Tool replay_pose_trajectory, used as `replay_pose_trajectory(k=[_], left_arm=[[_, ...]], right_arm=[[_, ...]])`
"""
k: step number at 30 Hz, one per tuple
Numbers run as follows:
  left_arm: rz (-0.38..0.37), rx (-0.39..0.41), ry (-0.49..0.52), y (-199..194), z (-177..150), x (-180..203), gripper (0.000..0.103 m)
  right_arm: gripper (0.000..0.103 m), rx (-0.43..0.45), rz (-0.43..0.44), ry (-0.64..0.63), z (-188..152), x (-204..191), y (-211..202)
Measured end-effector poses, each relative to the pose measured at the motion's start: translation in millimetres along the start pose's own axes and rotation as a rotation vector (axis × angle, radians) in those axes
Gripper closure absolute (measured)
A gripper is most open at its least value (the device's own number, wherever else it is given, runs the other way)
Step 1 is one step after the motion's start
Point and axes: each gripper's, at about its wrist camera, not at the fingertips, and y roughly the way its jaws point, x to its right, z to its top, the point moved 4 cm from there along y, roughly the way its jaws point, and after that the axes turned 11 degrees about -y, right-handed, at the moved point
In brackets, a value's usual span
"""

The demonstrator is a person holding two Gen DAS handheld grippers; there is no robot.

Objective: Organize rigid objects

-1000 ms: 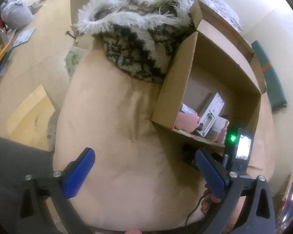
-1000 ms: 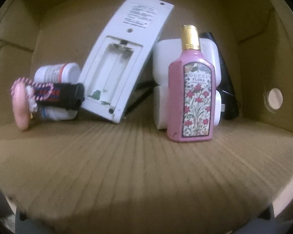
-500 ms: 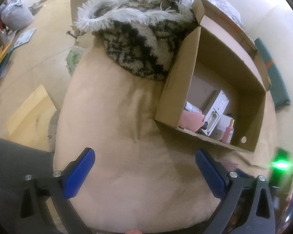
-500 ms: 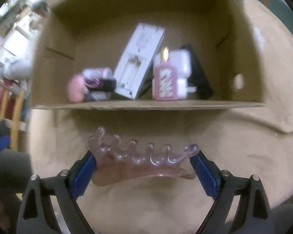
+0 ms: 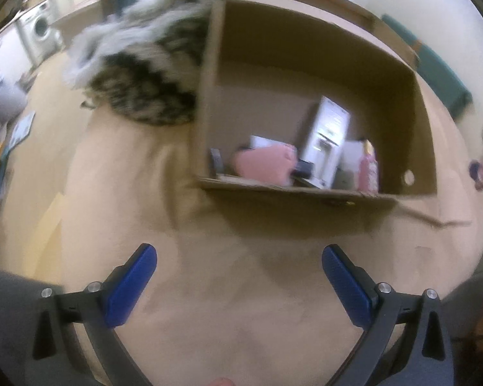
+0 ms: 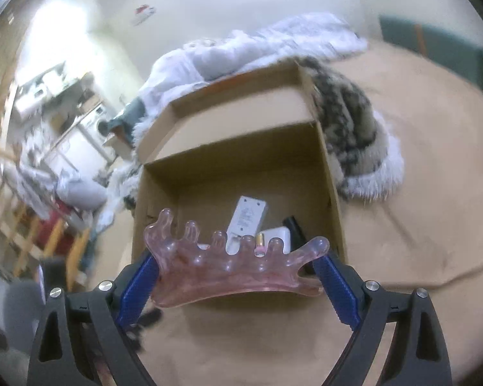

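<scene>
Now raised above the cardboard box (image 6: 238,173), pink comb (image 6: 235,270) between right fingers (image 6: 138,283).

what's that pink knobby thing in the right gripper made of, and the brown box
Pink knobby comb-shaped piece: likely translucent resin or plastic; glossy, light passes through its rounded prongs. Brown open box: corrugated cardboard, matte, with thin folded flaps and raw edges.

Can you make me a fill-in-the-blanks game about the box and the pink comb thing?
1. The right gripper is shut on a pink ____ with knobby teeth.
2. The left gripper is open and holds ____.
3. The white remote control and the pink perfume bottle sit inside the ____ box.
4. The furry patterned blanket lies ____ the cardboard box, not in it.

Missing words: comb; nothing; cardboard; beside
</scene>
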Motion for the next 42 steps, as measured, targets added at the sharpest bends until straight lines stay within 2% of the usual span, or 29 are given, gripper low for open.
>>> replay_pose_trajectory(k=[3,5,9,12,14,19,20,21,22,25,28,33,42], left_arm=[[-0.044,0.002,0.012,15,-7,27,0.002],[-0.071,0.023,0.041,27,-11,53,0.007],[-0.080,0.059,0.071,46,-14,89,0.007],[-0.058,0.049,0.060,65,-11,105,0.008],[-0.046,0.033,0.066,77,-8,114,0.017],[0.017,0.030,0.129,101,-3,132,0.019],[0.029,0.022,0.131,105,-2,133,0.026],[0.036,0.018,0.129,109,0,134,0.034],[0.052,0.011,0.125,111,1,134,0.047],[0.076,0.018,0.118,111,5,130,0.063],[0.071,0.017,0.151,107,5,129,0.063],[0.079,0.025,0.152,87,2,107,0.063],[0.047,0.073,0.168,20,12,57,0.063]], right_arm=[[0.004,-0.009,-0.002,0.052,0,10,10],[0.004,-0.009,0.007,0.091,-1,17,17],[0.004,-0.005,0.001,0.140,-4,31,16],[0.004,-0.005,-0.003,0.172,-6,40,15],[0.004,0.000,0.005,0.192,-7,44,14],[0.004,0.003,0.014,0.229,-7,53,17],[0.004,0.000,0.022,0.240,-8,54,18],[0.004,-0.003,0.027,0.250,-8,56,19],[0.004,-0.005,0.029,0.257,-9,57,19],[0.004,-0.003,0.036,0.264,-9,59,19],[0.004,-0.006,0.036,0.263,-9,59,20],[0.004,-0.016,0.020,0.234,-9,56,19],[0.004,-0.030,-0.023,0.189,-6,47,22]])
